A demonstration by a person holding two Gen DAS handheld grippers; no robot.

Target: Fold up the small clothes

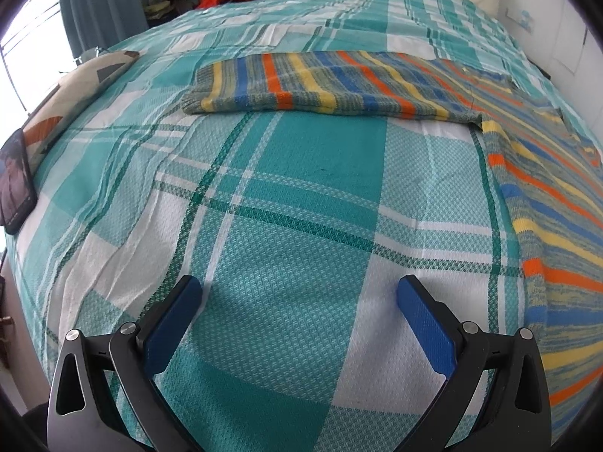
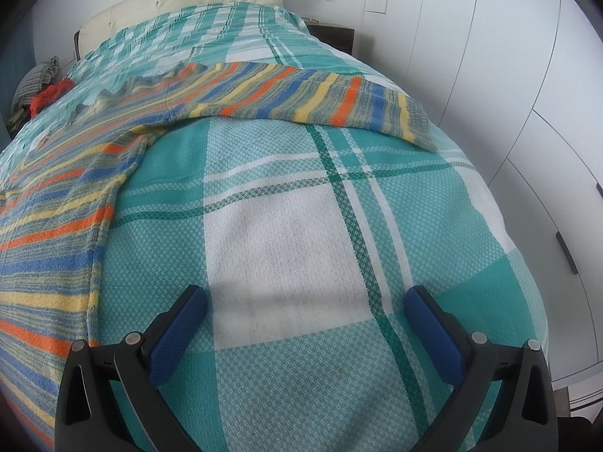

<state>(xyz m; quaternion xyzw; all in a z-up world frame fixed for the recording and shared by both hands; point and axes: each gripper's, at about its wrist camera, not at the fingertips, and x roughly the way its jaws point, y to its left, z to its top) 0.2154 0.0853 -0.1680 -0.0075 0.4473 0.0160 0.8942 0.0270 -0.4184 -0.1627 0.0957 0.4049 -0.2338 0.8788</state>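
Striped sweater [image 1: 377,86] lay spread flat on the bed [image 1: 286,196], sleeves out, prob. ready for folding. Left tool [image 1: 299,293] & right tool [image 2: 305,301] hung released, grasping nothing.

Soft daylight is flooding both views, coming from the window [image 1: 26,60] at the left, which is blowing out to pure white. The fingers [image 1: 173,324] are casting faint, blurred shadows onto the bedspread [image 1: 294,196] (the weave is staying sharp there). Fisheye distortion is bulging the bed and bending the wardrobe [image 2: 527,75] lines, with dark vignetting filling all 4 corners.
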